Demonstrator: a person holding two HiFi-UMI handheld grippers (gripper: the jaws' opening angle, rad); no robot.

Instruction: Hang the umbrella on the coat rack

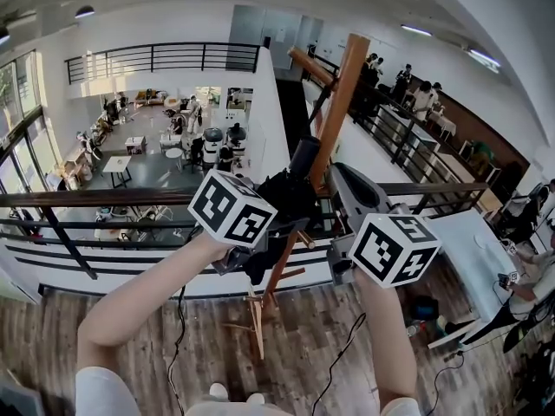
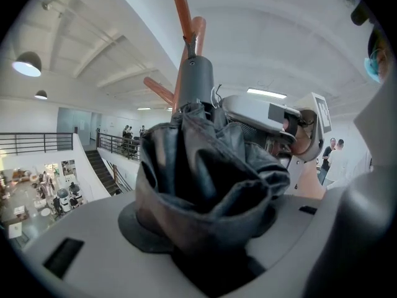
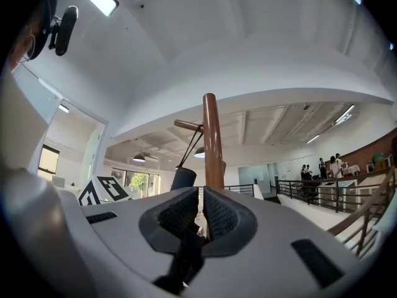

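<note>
Umbrella (image 2: 205, 166) is folded in my left gripper (image 2: 205, 247), whose wide-set jaws are clamped on the bunched canopy, handle up beside the rack (image 3: 213, 141); my right gripper (image 3: 200, 213) is nearly closed, pinching a dark strap (image 3: 183, 259); the cord (image 3: 191, 148) seems to reach a peg (image 3: 186, 125); I'd lower gently and let go only once it hangs.

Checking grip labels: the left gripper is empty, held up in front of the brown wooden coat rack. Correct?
Not empty. The left gripper view shows the left gripper closed on a folded dark grey umbrella, held up in front of the brown wooden coat rack.
</note>
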